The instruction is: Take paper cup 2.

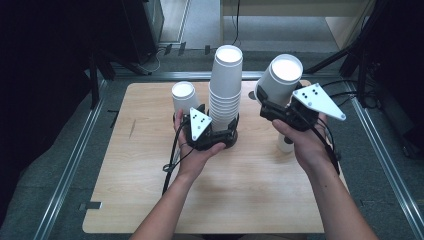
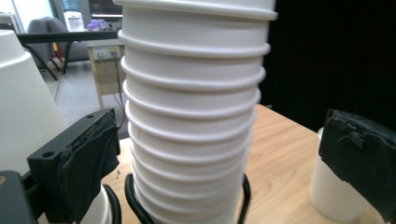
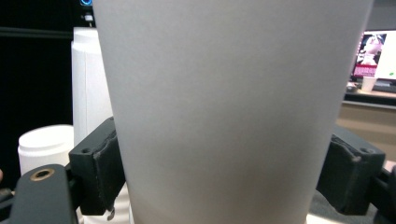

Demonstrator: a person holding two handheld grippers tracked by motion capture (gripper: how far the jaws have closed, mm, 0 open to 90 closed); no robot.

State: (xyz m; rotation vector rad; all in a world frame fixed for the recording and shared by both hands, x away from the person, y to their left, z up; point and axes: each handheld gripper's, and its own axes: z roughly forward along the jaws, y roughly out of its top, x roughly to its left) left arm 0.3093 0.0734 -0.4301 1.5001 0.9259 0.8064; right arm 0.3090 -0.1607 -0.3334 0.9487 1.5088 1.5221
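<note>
A tall stack of white paper cups (image 1: pixel 227 90) stands upside down in a black ring at the table's middle. My left gripper (image 1: pixel 219 126) is open around the stack's base; in the left gripper view the stack (image 2: pixel 191 121) rises between the two pads (image 2: pixel 91 158), with a gap on each side. My right gripper (image 1: pixel 272 105) is shut on a single white cup (image 1: pixel 282 80), held tilted above the table to the right of the stack. That cup (image 3: pixel 224 102) sits between the right gripper's jaws, with the stack (image 3: pixel 86 84) behind it at the left.
One upturned cup (image 1: pixel 184 97) stands left of the stack, close to the left hand. Another white cup (image 1: pixel 285 145) stands on the wooden table (image 1: pixel 250 195), partly hidden under the right hand. Metal rails and dark stands border the table.
</note>
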